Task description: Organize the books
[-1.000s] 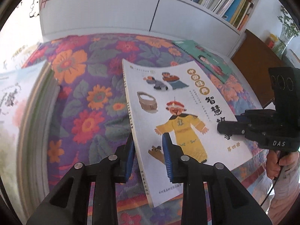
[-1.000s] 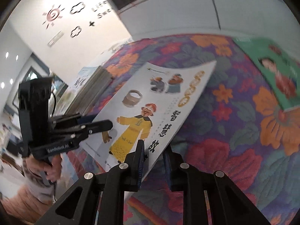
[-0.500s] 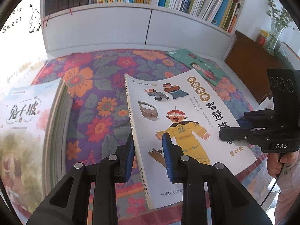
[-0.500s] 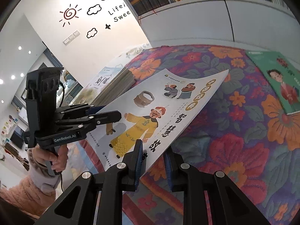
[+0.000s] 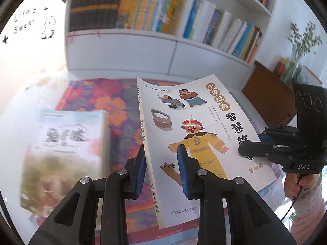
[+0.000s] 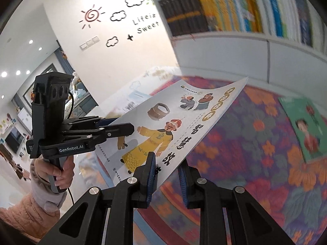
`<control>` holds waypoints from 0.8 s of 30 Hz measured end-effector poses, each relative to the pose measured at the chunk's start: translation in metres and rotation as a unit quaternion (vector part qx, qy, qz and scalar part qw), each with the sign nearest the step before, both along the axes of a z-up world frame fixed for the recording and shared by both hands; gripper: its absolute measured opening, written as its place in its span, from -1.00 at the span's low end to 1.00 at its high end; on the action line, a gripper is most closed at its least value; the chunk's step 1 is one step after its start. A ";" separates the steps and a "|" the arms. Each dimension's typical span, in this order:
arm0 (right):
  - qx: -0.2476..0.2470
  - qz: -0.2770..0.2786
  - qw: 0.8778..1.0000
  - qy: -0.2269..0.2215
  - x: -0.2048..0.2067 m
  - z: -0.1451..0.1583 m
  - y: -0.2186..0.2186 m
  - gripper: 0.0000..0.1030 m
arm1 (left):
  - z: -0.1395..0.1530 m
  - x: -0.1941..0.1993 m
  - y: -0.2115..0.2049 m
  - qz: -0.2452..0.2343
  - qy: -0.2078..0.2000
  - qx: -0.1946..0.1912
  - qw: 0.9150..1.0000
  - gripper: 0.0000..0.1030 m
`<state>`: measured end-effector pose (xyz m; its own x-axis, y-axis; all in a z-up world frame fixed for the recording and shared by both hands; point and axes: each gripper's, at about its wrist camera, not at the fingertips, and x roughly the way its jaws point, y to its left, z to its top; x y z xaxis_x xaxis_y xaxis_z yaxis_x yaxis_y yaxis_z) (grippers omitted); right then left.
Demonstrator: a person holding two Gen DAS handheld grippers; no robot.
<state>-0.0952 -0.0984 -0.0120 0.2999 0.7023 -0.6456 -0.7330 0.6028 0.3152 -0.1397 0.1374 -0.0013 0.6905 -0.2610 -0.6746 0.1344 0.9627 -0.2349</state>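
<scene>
In the left wrist view we count two grippers on one white picture book [image 5: 196, 143]: our left gripper [image 5: 161, 171] clamps its spine edge near the bottom, blue fingers [image 5: 183, 170] pressed on the cover and on the underside, and our right gripper [image 5: 251, 150] bites the opposite long edge, closed on it. The book hangs in the air, tilted, above the tabletop under a flowered cloth [image 5: 114, 106]. To its left lies one stack of books [image 5: 67, 149], blurred, a pale cover on top. Behind stands one white bookshelf [image 5: 163, 47] with two rows of upright books that we can see, too many and too smeared to count. One hand [image 5: 294, 185] grips the right gripper's handle. In the right wrist view we again count one held book [image 6: 177, 126], pinched at its near edge between the right gripper [image 6: 167, 175] fingers [image 6: 151, 169], with the left gripper [image 6: 124, 130] closed on its far-left edge and one hand [image 6: 59, 169] in a fuzzy sleeve [image 6: 30, 210] under it. One green book [image 6: 304, 126] lies flat on the cloth [image 6: 255, 163] to the right, well apart from the held one. The bookshelf [image 6: 255, 47] runs across the top.
</scene>
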 end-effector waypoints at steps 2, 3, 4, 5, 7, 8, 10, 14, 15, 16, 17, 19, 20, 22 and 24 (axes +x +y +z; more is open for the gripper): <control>0.001 0.010 1.000 -0.011 0.000 0.009 0.018 -0.59 | 0.009 -0.003 0.023 0.009 -0.005 0.002 1.000 -0.51; 0.003 0.015 1.000 -0.014 0.000 0.014 0.031 -0.59 | 0.011 -0.004 0.032 0.014 -0.007 0.004 1.000 -0.51; 0.005 0.019 1.000 -0.015 0.001 0.016 0.040 -0.59 | 0.013 -0.005 0.043 0.018 -0.007 0.006 1.000 -0.50; 0.008 0.024 1.000 -0.016 0.002 0.018 0.052 -0.59 | 0.013 -0.005 0.054 0.020 -0.005 0.006 1.000 -0.49; 0.016 0.034 0.999 -0.012 0.006 0.020 0.078 -0.60 | 0.011 -0.004 0.079 0.029 0.000 0.005 1.000 -0.48; 0.017 0.037 0.999 -0.010 0.008 0.019 0.085 -0.59 | 0.009 -0.004 0.088 0.035 0.004 0.005 0.999 -0.48; 0.017 0.047 0.999 -0.005 0.013 0.017 0.107 -0.59 | 0.004 -0.004 0.110 0.046 0.008 -0.004 0.999 -0.48; 0.013 0.064 0.998 0.011 0.019 0.004 0.149 -0.59 | -0.012 -0.005 0.142 0.065 0.022 -0.006 0.998 -0.48; 0.013 0.069 0.997 0.017 0.021 -0.001 0.158 -0.59 | -0.016 -0.005 0.146 0.069 0.026 -0.003 0.997 -0.48; 0.013 0.071 0.997 0.023 0.022 -0.006 0.163 -0.59 | -0.021 -0.005 0.152 0.074 0.031 -0.002 0.997 -0.48; 0.012 0.073 0.997 0.030 0.024 -0.012 0.171 -0.59 | -0.027 -0.004 0.158 0.078 0.038 -0.001 0.996 -0.48; 0.013 0.074 0.996 0.051 0.028 -0.025 0.183 -0.59 | -0.038 -0.002 0.167 0.087 0.052 0.001 0.995 -0.48; 0.015 0.073 0.995 0.068 0.029 -0.035 0.191 -0.59 | -0.044 -0.001 0.173 0.094 0.057 0.000 0.994 -0.48; 0.009 0.073 0.993 0.087 0.033 -0.046 0.200 -0.58 | -0.049 -0.004 0.182 0.097 0.061 -0.008 0.993 -0.48; -0.004 0.075 0.993 0.093 0.031 -0.057 0.209 -0.58 | -0.053 -0.007 0.187 0.096 0.066 -0.013 0.993 -0.48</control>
